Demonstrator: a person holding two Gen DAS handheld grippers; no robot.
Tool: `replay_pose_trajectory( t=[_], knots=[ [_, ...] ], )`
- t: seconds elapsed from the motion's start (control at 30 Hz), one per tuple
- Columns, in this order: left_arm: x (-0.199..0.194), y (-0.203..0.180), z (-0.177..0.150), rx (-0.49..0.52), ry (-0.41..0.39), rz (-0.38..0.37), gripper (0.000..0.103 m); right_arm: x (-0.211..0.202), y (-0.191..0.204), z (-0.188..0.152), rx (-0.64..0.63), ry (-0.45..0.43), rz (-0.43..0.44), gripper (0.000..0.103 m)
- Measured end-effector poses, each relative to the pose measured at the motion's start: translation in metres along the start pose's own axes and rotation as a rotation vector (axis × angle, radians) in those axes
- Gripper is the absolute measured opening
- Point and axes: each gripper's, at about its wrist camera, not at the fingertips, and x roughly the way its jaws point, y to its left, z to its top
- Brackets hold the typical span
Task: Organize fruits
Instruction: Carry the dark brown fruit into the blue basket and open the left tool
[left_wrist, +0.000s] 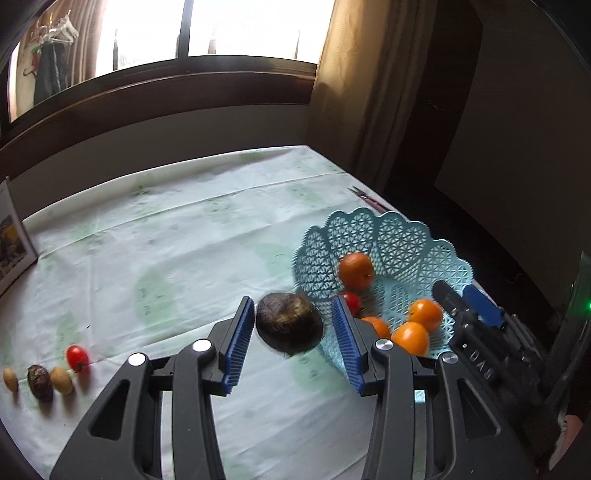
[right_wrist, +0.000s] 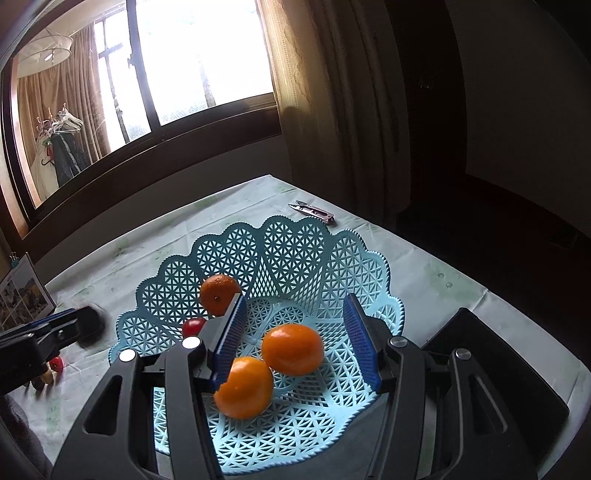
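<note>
Left-wrist view: far left of the basket (left_wrist: 406, 236), four small fruits sit in a row on the tablecloth (left_wrist: 184, 240): tan one (left_wrist: 10, 379), dark brown one (left_wrist: 40, 382), tan one (left_wrist: 61, 380), red tomato (left_wrist: 77, 357).

My left claw (left_wrist: 291, 306) is just left of the basket rim with a dark brown fruit (left_wrist: 290, 323) between its pads. Left pad touches it; there's a thin gap at the right pad, so I can't tell if it's actually clamped. Opening is narrow.

Inside the basket are four oranges (left_wrist: 356, 270) and one red tomato (left_wrist: 351, 301).

Right-wrist view: my right claw (right_wrist: 293, 299) is over the basket bowl, jaws moderately wide, gripping nothing. Two oranges (right_wrist: 292, 349) lie below, between the fingers. Snips (right_wrist: 316, 211) lie beyond the basket's far rim.
</note>
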Motion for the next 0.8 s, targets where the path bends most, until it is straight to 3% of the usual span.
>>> replay_pose_trajectory(
  t=[0.27, 0.33, 0.53, 0.8],
  knots=[
    [-0.002, 0.000, 0.009, -0.015, -0.029, -0.055, 0.049, 0.000, 0.002, -0.001, -0.004, -0.007, -0.009, 0.057],
    [-0.003, 0.001, 0.009, -0.037, -0.035, -0.089, 0.058, 0.000, 0.002, -0.001, -0.003, -0.009, -0.013, 0.057],
    [-0.005, -0.005, 0.009, -0.055, -0.078, -0.144, 0.066, 0.000, 0.002, -0.001, 0.002, -0.014, -0.020, 0.057],
    [-0.015, -0.029, 0.005, -0.024, -0.071, -0.326, 0.068, 0.002, -0.005, 0.000, 0.028, -0.021, -0.027, 0.057]
  ],
)
